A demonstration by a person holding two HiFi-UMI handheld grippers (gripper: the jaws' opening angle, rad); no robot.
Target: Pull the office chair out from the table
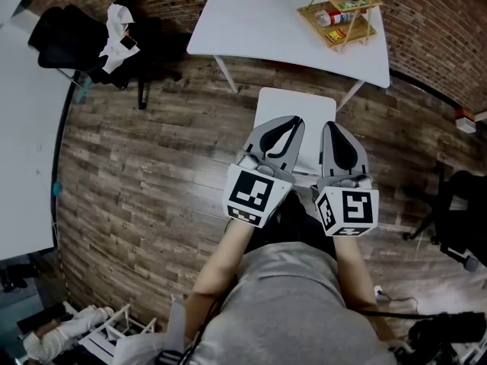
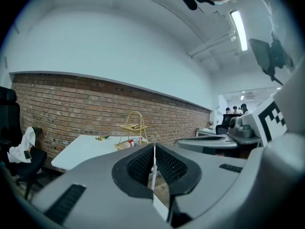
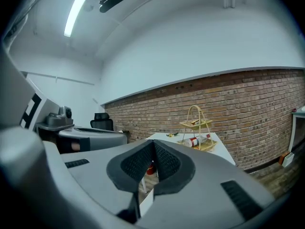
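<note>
A white chair (image 1: 295, 109) stands on the wood floor just in front of the white table (image 1: 259, 21); only its flat white top shows, and the rest is hidden under my grippers. My left gripper (image 1: 288, 122) and right gripper (image 1: 335, 128) hover side by side over the chair's near part, pointing at the table. Both are shut, their pads meeting at the tips with nothing between them, as the left gripper (image 2: 154, 149) and right gripper (image 3: 153, 144) show in their own views. A bit of the white chair (image 3: 146, 200) shows below the jaws.
A yellow wire rack (image 1: 338, 10) holding a bottle stands on the table. A black office chair (image 1: 84, 36) draped with white cloth is at the far left by a white desk (image 1: 23, 128). Another black chair (image 1: 463, 204) is at the right, and a brick wall (image 3: 228, 104) runs behind the table.
</note>
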